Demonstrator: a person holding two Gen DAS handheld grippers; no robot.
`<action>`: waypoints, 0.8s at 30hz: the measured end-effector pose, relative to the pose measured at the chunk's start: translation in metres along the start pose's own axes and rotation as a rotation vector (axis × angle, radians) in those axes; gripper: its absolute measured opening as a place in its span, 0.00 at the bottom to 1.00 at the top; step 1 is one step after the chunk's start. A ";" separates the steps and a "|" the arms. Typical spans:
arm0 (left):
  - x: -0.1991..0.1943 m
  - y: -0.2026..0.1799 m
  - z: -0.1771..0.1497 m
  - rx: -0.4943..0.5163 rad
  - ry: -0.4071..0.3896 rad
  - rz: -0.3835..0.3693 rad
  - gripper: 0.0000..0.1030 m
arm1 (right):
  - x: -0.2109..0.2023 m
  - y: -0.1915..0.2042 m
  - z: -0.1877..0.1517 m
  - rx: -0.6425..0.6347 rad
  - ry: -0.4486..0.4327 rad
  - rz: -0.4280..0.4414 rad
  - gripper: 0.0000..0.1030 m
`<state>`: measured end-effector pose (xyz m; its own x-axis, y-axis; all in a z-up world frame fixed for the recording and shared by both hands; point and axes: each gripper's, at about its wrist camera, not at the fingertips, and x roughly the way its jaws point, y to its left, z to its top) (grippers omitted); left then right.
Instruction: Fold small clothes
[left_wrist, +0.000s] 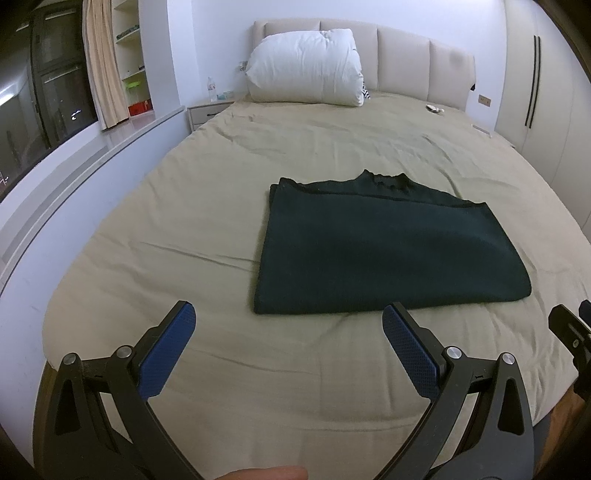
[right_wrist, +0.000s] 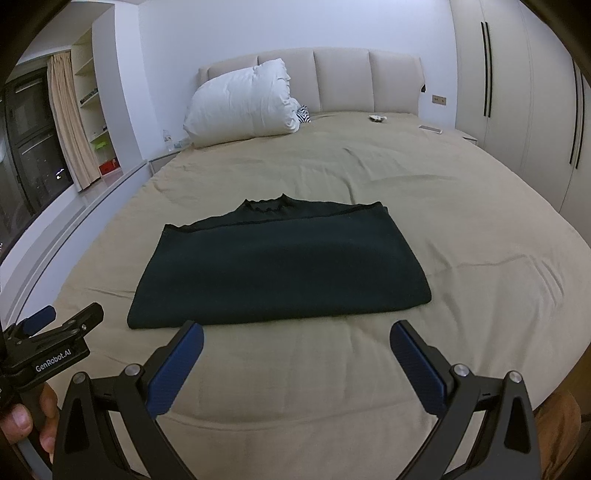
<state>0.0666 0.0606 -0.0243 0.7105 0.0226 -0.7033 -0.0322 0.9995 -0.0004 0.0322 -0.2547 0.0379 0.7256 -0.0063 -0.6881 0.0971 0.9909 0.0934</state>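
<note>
"GenRobot.AI" marks the wide-open left gripper (right_wrist: 51, 325) beside the folded garment (right_wrist: 280, 266).

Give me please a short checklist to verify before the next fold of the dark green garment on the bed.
1. Left gripper open and empty: ok.
2. Right gripper open and empty: ok.
3. Dark green garment lies flat on the bed sheet, already folded over once: ok.
4. Both grippers short of the garment's near edge, not touching it: ok.
5. Sheet around the garment free of other things; the pillow is far back: ok.
6. Sleeves tucked evenly inside the fold: cannot tell.
</note>
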 end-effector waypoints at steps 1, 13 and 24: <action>0.002 0.000 0.001 0.002 0.003 0.000 1.00 | 0.002 -0.001 0.000 0.002 0.003 0.000 1.00; 0.031 0.008 0.009 0.005 0.017 -0.008 1.00 | 0.012 -0.013 0.000 0.032 0.013 0.009 1.00; 0.169 0.096 0.047 -0.464 0.182 -0.452 1.00 | 0.081 -0.042 0.039 0.167 -0.036 0.280 1.00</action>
<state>0.2166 0.1611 -0.1098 0.5963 -0.4406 -0.6710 -0.0871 0.7955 -0.5997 0.1134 -0.3018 0.0064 0.7633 0.2554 -0.5935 -0.0015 0.9193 0.3936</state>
